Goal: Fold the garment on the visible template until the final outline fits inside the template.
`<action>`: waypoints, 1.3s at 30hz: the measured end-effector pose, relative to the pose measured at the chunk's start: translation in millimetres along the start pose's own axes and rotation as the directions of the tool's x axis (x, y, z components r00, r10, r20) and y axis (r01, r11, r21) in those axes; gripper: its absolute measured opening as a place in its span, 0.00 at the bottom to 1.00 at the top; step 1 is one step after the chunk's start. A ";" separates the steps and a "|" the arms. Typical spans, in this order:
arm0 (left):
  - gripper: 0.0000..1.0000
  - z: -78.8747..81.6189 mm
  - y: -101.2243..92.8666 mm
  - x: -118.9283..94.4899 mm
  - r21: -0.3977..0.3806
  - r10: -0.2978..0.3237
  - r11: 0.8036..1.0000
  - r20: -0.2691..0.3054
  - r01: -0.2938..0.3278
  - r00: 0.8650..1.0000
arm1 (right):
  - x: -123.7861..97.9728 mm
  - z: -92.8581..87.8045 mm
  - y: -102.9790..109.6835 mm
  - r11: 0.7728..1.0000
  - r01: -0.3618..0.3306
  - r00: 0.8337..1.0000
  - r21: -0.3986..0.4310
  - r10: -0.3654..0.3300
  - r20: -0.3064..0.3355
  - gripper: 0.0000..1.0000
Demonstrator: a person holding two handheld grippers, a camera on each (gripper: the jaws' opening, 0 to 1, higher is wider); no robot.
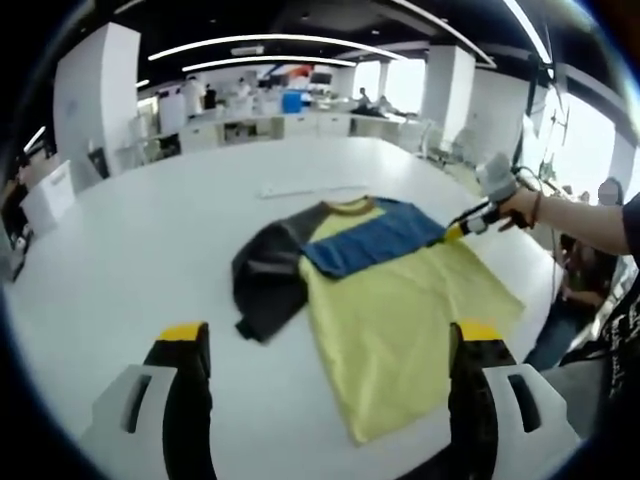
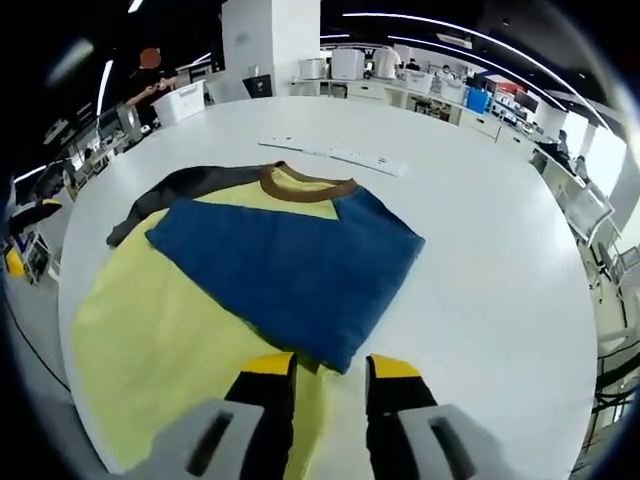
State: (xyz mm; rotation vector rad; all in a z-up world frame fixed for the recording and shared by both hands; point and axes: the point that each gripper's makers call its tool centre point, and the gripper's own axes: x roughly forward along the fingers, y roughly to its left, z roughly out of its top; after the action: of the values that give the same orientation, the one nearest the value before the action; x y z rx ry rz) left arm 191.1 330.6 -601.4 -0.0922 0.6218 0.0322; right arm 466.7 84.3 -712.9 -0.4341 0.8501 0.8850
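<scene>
In the left gripper view, the left gripper (image 1: 330,350) hovers with jaws wide apart and nothing between them, at 6 o'clock. The shirt (image 1: 390,300) lies flat on the white table (image 1: 150,230), dark sleeve (image 1: 265,275) at 9 o'clock. The blue sleeve (image 1: 375,235) is folded across the chest. At 3 o'clock the right gripper (image 1: 452,231) touches its cuff; its tips are too small to judge. In the right gripper view, the jaws (image 2: 330,368) stand narrowly parted over the blue edge; whether they pinch cloth is unclear. No template outline is discernible.
</scene>
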 end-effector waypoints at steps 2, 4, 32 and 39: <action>0.95 -1.0 0.7 0.7 0.000 0.002 1.000 -0.002 -0.002 1.000 | 0.6 -0.9 -3.8 1.000 0.011 1.000 0.019 -0.011 0.003 0.16; 0.95 -0.3 2.0 1.3 -0.015 0.004 1.000 0.008 -0.004 1.000 | 1.6 -6.5 -9.2 0.998 0.029 0.999 0.062 -0.028 -0.018 0.10; 0.94 -10.8 5.2 8.0 -0.017 0.015 1.000 -0.042 -0.016 0.999 | 12.4 -12.5 -15.4 0.998 0.049 0.999 0.040 -0.050 0.000 0.00; 0.93 -12.3 4.8 13.2 -0.017 0.010 1.000 -0.048 -0.011 0.999 | 9.0 -18.3 -29.7 0.996 0.062 0.998 0.062 -0.062 -0.011 0.00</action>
State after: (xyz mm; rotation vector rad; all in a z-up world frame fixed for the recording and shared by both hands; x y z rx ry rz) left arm 194.5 334.2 -619.3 -0.1066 0.6697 0.0457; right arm 485.6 59.8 -731.3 -0.4080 0.8659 0.7974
